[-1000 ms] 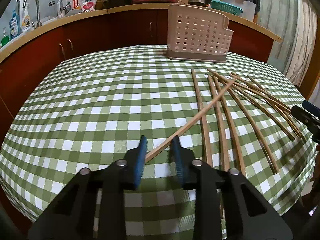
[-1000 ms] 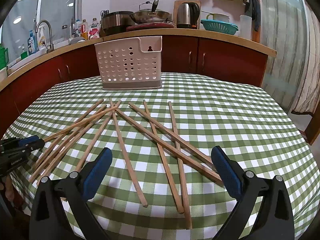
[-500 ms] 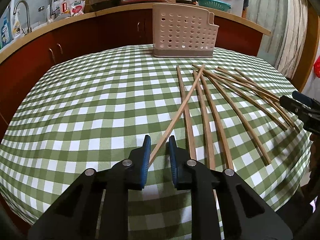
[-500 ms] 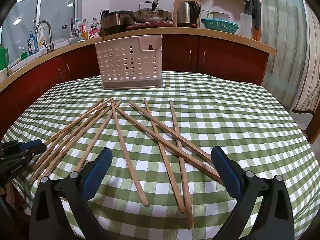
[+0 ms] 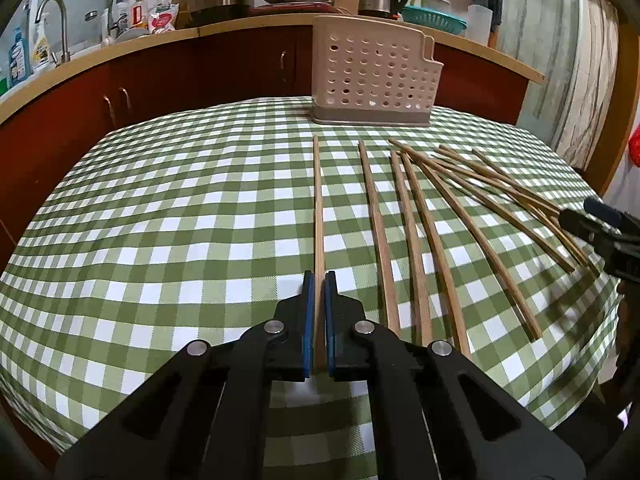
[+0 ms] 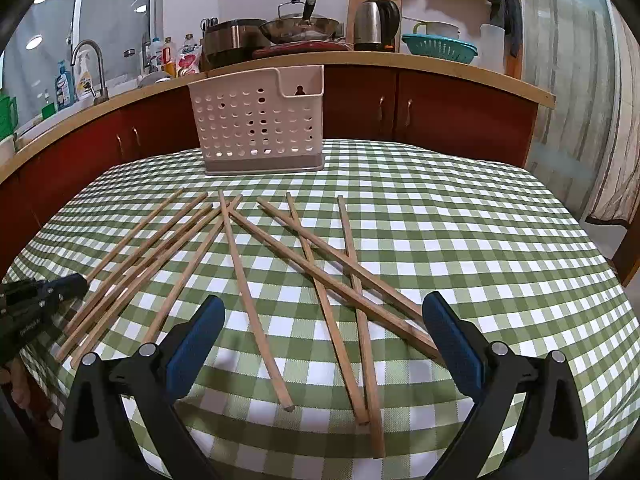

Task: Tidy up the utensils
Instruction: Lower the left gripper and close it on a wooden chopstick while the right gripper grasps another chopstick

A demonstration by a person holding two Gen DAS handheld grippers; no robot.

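My left gripper [image 5: 319, 276] is shut on the near end of one wooden chopstick [image 5: 318, 200], which points straight away toward the perforated white utensil holder [image 5: 372, 72]. Several more chopsticks [image 5: 416, 232] lie fanned on the checked cloth to its right. In the right wrist view my right gripper [image 6: 324, 304] stands wide open above a crossed pile of chopsticks [image 6: 240, 264], touching none of them. The holder [image 6: 256, 120] stands upright at the far side of the table. The left gripper [image 6: 76, 280] shows at the left edge of that view.
The round table [image 5: 160, 220] has a green and white checked cloth. Red cabinets under a wooden counter [image 6: 440, 76] curve behind it, carrying a kettle, pots, bottles and a sink tap. The right gripper [image 5: 600, 216] shows at the right edge of the left wrist view.
The left jaws closed onto the chopstick, and it swung from a diagonal lie to pointing straight at the holder. The right gripper stayed still and open.
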